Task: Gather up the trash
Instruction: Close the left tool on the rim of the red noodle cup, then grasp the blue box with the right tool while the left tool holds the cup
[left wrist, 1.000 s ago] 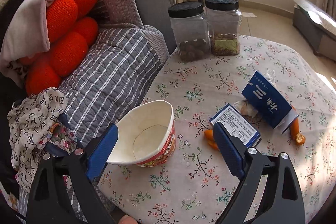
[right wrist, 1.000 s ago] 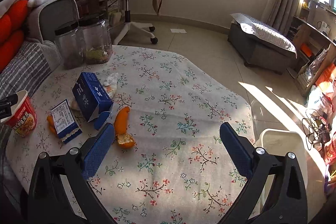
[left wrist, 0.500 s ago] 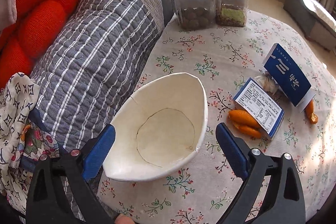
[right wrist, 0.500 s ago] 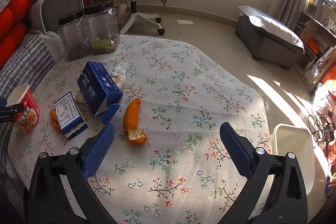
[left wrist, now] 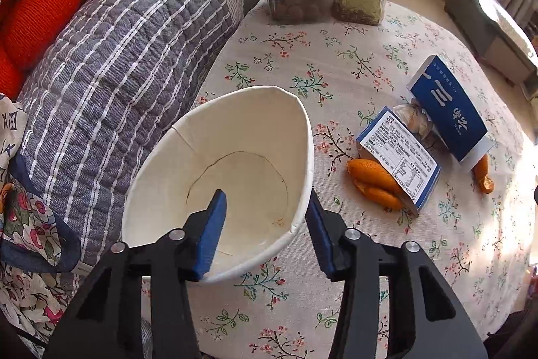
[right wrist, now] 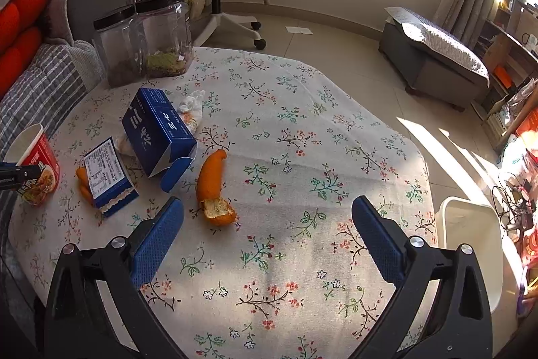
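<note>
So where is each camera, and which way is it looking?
Left wrist: sits on the left gripper, looking steeply down at the paper cup by the sofa; its fingers have just been closing, one inside the cup wall, one outside.
Right wrist: sits on the right gripper, looking down across the table toward the window; its open fingers show.
Both see the cup, the two jars, the blue box and the orange peel.

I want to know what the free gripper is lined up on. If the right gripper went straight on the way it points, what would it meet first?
Probably only the flowered tablecloth. The right gripper is open, and the orange peel lies just left of its line, though depth is hard to judge.
</note>
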A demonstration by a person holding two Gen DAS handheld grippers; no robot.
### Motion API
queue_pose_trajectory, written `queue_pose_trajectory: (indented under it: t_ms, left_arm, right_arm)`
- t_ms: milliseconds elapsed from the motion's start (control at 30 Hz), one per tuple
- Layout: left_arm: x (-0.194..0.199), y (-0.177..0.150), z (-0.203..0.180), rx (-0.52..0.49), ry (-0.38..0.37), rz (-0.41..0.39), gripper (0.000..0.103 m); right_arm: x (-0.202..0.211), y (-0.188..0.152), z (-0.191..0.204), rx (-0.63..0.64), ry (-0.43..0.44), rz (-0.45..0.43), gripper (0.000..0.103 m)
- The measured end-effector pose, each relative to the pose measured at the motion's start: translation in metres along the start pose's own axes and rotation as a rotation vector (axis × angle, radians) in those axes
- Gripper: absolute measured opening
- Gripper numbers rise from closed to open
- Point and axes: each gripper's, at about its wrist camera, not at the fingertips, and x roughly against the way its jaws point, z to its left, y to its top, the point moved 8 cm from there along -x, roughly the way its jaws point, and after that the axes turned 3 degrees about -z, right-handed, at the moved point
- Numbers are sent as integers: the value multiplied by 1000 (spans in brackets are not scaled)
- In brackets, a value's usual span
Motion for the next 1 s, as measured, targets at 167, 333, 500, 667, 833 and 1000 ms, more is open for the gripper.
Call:
queue_pose_trajectory:
  t_ms: [167,333,500,667,833,1000]
  left_arm:
    - [-4,-1,-9,2,-26,25,10]
    - [7,6,-4,79,-81,-4,7]
    - [31,18,-7,150,-151,-59,7]
    - [71,31,-23,165,-196,-152,7]
    - [107,41,-44,164,-219,-228,7]
    - [126,48,-61,138,-232,-271,7]
  right_arm:
    - [-2,-2,1,9,-2,7,96]
    - [-3,-2,5,20,1,7,96]
    - [-1,-1,8,22,15,-3,96]
    - [-4,7,12,32,51,-6,96]
    - [-21,37,29,72,131,-17,96]
    - [-64,54,72,144,260,64,96]
